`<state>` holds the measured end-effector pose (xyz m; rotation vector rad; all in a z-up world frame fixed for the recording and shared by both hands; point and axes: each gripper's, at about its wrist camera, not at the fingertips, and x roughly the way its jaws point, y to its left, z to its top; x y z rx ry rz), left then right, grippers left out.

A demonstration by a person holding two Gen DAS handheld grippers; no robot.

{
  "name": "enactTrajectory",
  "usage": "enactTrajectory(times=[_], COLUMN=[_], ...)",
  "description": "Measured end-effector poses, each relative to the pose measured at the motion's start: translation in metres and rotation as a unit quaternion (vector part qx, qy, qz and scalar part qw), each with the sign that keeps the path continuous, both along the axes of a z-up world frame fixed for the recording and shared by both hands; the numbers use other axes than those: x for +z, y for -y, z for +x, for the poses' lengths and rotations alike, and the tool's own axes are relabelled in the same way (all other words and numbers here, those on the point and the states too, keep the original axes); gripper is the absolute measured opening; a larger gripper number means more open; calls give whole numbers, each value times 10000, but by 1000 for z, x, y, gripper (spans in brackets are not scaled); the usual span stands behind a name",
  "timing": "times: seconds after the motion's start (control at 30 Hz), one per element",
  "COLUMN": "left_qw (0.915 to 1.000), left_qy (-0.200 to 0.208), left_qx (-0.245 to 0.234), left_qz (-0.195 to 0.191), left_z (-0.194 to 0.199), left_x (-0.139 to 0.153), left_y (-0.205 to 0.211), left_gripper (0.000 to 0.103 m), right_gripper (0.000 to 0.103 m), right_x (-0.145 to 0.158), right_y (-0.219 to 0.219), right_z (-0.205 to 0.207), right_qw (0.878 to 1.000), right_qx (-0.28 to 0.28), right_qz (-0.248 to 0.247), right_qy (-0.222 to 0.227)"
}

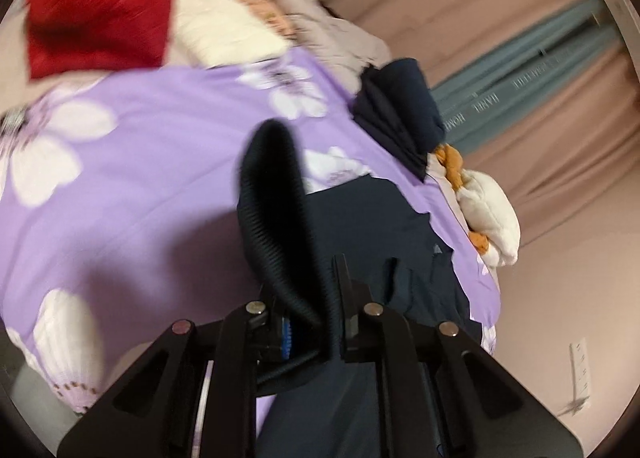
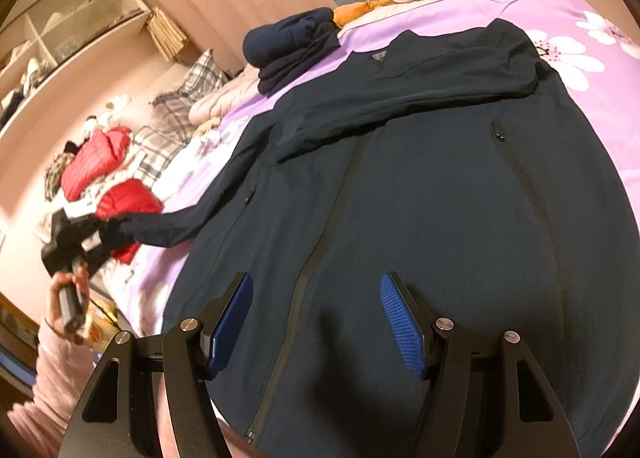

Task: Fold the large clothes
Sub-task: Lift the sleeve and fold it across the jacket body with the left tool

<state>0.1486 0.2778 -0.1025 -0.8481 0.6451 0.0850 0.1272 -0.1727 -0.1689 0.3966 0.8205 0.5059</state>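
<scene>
Purple floral bedding carries a soft, limp navy jacket. Left tool pinches its ribbed cuff, a good hold; right tool hovers agape, empty.

Two fisheye wrist cameras over a bed, each looking forward and down along its own fingers.

The left view sits close above the purple quilt, tilted and blurred. The right view hangs near the dark jacket. Both share quilt, jacket and the folded navy pile.
</scene>
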Motion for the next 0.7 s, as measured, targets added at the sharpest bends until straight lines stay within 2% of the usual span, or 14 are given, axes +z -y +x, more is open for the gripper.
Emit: enactTrajectory(times=[0.23, 0.4, 0.53, 0.7], left_qw=[9966, 9887, 9726, 9515], left_qy=[120, 348, 465, 344], left_qx=[-514, -1070, -1798, -2509], left_qz=[639, 989, 1396, 1749], left_z=[56, 103, 140, 180], left_x=[52, 86, 105, 95], left_y=[78, 153, 236, 326], left_gripper=[13, 13, 13, 14], right_gripper=[66, 66, 66, 66], right_x=[-4, -9, -14, -21], right_y=[30, 52, 64, 77], right_z=[1, -5, -8, -6], right_qw=[9986, 9972, 9963, 9951], right_qx=[-194, -381, -488, -653], right_qz=[479, 625, 669, 734], right_qy=[75, 169, 223, 125])
